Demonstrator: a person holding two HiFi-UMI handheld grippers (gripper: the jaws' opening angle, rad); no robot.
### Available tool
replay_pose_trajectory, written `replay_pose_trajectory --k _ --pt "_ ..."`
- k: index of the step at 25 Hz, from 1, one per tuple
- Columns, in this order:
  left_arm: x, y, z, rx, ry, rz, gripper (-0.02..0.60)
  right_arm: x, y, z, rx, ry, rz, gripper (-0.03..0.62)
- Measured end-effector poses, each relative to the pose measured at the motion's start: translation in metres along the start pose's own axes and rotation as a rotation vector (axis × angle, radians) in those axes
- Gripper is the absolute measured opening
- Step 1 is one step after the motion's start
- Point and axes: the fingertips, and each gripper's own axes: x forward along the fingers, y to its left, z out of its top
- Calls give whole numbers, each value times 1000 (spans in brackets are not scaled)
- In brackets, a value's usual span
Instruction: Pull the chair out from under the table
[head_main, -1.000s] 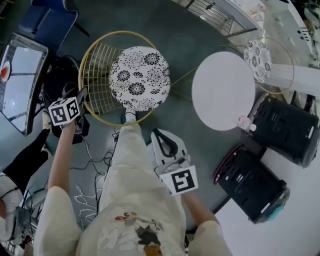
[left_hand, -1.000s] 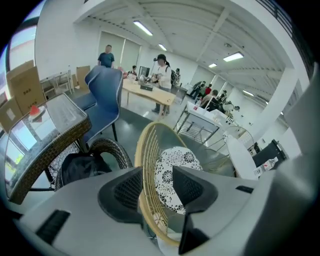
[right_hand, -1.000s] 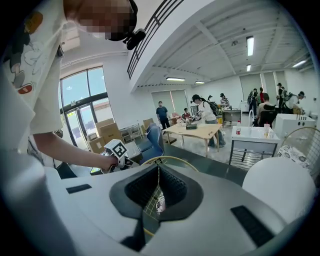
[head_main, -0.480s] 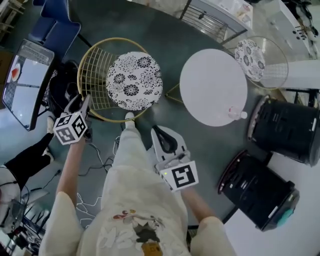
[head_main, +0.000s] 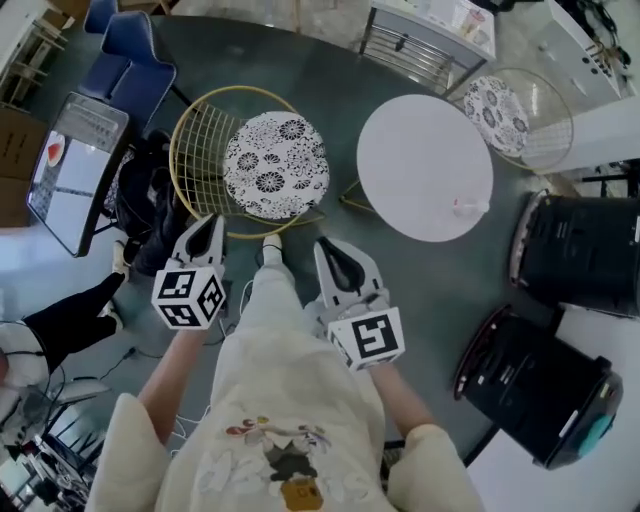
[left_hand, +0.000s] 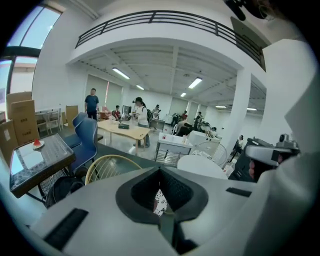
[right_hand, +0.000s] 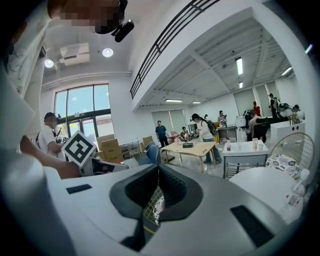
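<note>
The left gripper (head_main: 209, 226) has swung away from the left rim of the chair (head_main: 275, 165) and now sits in front of the person, level with the right gripper (head_main: 331, 246). Its fingers have just snapped together with nothing between them, and the right gripper's fingers are pressed together and empty too. The chair stands clear of the round white table (head_main: 425, 150), just to its left. Its wire back curves round the left side of the flowered cushion, so the seat faces the table, and its gold ring is too round to show a long axis. It all stands on a dark grey-green floor (head_main: 300, 60). A small bottle (head_main: 470, 207) sits on the table's near edge, a second wire chair (head_main: 510, 115) stands beyond, and black bins (head_main: 575, 255) are at the right. The gripper views show an open office with people round a wooden desk (right_hand: 192, 147).
</note>
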Motion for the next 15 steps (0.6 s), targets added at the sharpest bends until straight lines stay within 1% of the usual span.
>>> replay_pose_trajectory --k 3,6,8,12,15 --pt "-29 -35 3 32 -28 -25 9 -6 12 4 -4 -9 39 9" --pt "-58 -71 6 58 -58 -62 9 -10 28 10 34 -18 94 9" --pt "-74 -90 8 63 -82 -70 9 -11 40 15 38 -21 121 9" --pt "-97 -111 8 29 -119 -70 9 -17 62 23 -4 -23 143 9" --pt "-110 -119 8 0 -153 -64 9 -26 70 29 -40 -23 141 9"
